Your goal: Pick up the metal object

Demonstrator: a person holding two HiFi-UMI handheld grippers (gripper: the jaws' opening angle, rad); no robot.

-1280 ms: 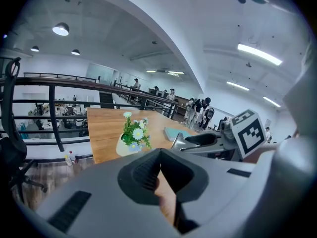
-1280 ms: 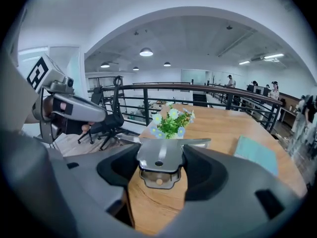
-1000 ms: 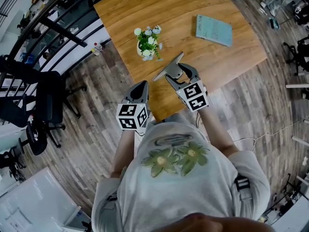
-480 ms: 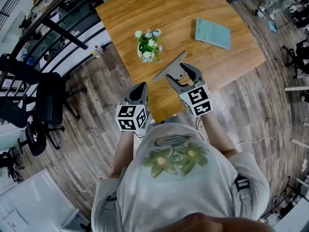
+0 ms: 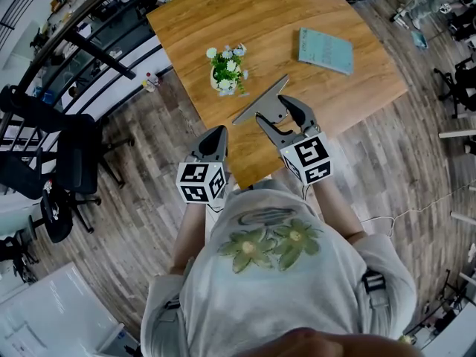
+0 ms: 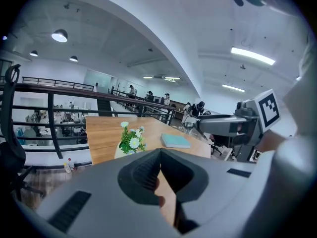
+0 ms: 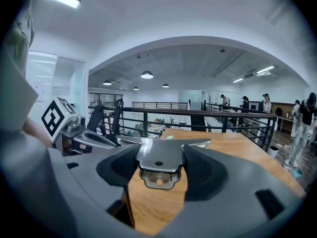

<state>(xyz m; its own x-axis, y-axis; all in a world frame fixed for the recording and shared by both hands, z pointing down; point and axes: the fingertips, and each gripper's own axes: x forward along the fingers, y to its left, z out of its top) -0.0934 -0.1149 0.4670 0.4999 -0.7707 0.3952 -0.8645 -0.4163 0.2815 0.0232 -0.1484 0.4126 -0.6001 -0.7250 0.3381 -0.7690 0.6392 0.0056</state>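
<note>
Nearest, the left gripper (image 5: pixel 215 136) sits at the wooden table's (image 5: pixel 245 13) near edge, jaws pressed together on nothing. Just right and farther, the right gripper (image 5: pixel 280 116) is clenched on the metal object (image 5: pixel 260 101), a flat T-shaped plate held by its narrow stem over the table. It looks thin, stiff, light and slick, so the stem suits gripping. Beyond stand a flower pot (image 5: pixel 227 69) and a book (image 5: pixel 326 49)
</note>
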